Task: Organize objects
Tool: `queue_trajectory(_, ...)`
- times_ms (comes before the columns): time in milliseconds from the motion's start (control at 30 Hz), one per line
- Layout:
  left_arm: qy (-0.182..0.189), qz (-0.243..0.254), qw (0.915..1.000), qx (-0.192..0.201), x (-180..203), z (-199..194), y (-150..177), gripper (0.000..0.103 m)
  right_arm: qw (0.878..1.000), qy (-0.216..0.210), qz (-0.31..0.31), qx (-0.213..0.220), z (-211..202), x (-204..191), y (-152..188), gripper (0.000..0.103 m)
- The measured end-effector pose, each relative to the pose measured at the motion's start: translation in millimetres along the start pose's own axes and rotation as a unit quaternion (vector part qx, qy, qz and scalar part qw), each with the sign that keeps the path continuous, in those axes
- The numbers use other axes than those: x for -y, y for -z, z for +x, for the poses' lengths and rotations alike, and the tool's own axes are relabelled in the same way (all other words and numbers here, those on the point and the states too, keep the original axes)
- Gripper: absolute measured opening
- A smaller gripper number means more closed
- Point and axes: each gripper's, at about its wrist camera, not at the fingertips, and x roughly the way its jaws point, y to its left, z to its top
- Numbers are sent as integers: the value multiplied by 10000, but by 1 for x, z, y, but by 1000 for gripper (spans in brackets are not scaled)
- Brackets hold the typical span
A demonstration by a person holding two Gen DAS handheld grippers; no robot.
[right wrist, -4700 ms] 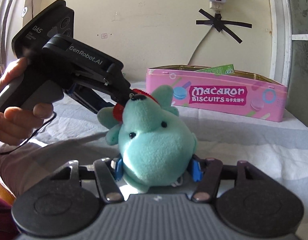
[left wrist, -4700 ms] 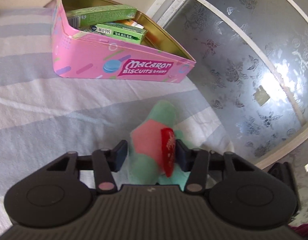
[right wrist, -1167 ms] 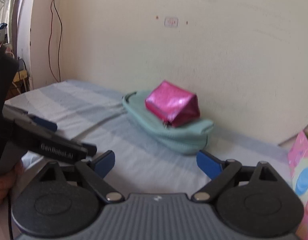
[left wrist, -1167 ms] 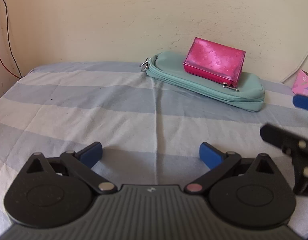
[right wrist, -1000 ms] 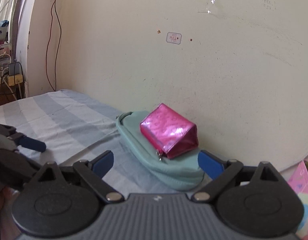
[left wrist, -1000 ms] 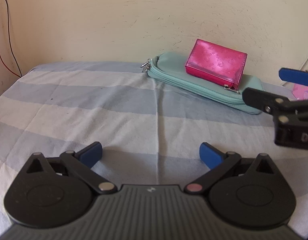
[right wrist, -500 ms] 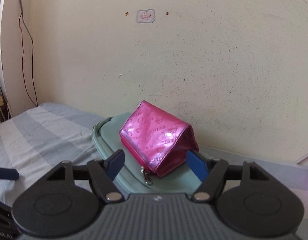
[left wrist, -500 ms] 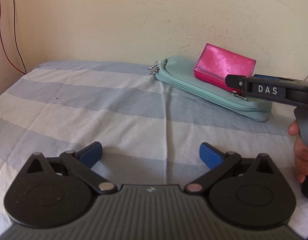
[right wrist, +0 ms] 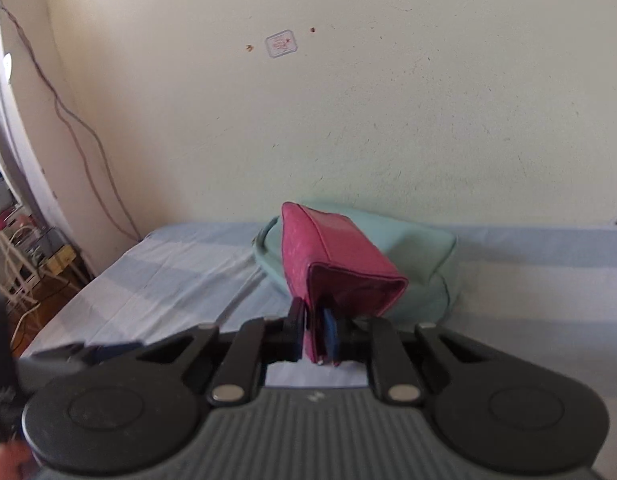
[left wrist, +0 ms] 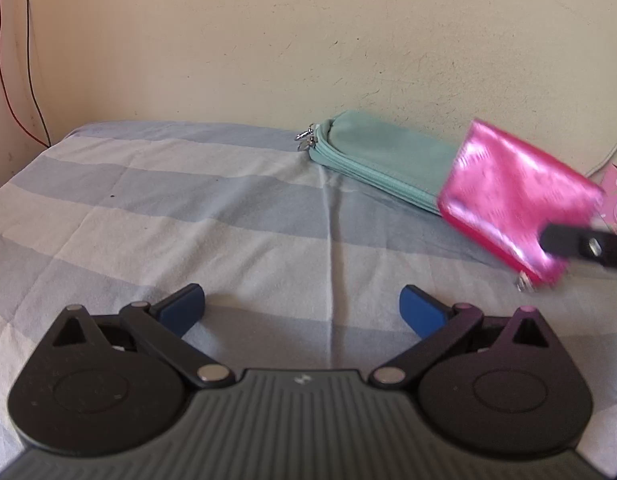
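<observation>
A shiny pink pouch (right wrist: 340,264) is pinched at its lower edge by my right gripper (right wrist: 316,332), which is shut on it. The pouch stands tilted on edge, raised in front of the teal zip pouch (right wrist: 420,252) that lies against the wall. In the left wrist view the pink pouch (left wrist: 508,196) is blurred at the right, with a black finger of the right gripper (left wrist: 580,242) on it, and the teal pouch (left wrist: 380,156) lies behind it. My left gripper (left wrist: 302,310) is open over the striped sheet (left wrist: 188,208) with nothing between its fingers.
The wall stands close behind the pouches. A corner of the pink biscuit tin (left wrist: 614,196) shows at the far right. Cables and clutter sit on the floor beyond the bed's left edge (right wrist: 36,264). A blurred left gripper finger (right wrist: 68,354) is at the lower left.
The right gripper closed on the pink pouch, rolled, and drew it off the teal pouch toward the right of the left wrist view. The left gripper stayed put and open.
</observation>
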Motion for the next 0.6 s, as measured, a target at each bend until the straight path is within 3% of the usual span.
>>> queue_trajectory(100, 561, -292, 9979, 145, -5, -9, 1, 103, 9994, -206, 121, -245, -42, -3, 37, 11)
queue_trajectory(167, 1362, -647, 9883, 226, -9, -19, 3, 103, 9990, -283, 195, -290, -72, -2, 56, 10)
queue_trajectory(233, 2072, -680, 9754, 333, 0, -32, 9, 103, 9991, -221, 278, -242, -101, 2, 74, 11)
queue_trajectory(367, 2872, 55, 9570, 399, 50, -59, 22, 103, 9988, 63, 475, -28, -160, 19, 103, 11)
queue_trajectory(533, 3563, 951, 9291, 272, 112, -83, 39, 102, 9937, 771, 784, 235, -222, 47, 130, 20)
queue_trajectory(600, 3719, 1283, 9190, 250, 135, -92, 47, 97, 9890, 1036, 987, 361, -243, 61, 142, 23)
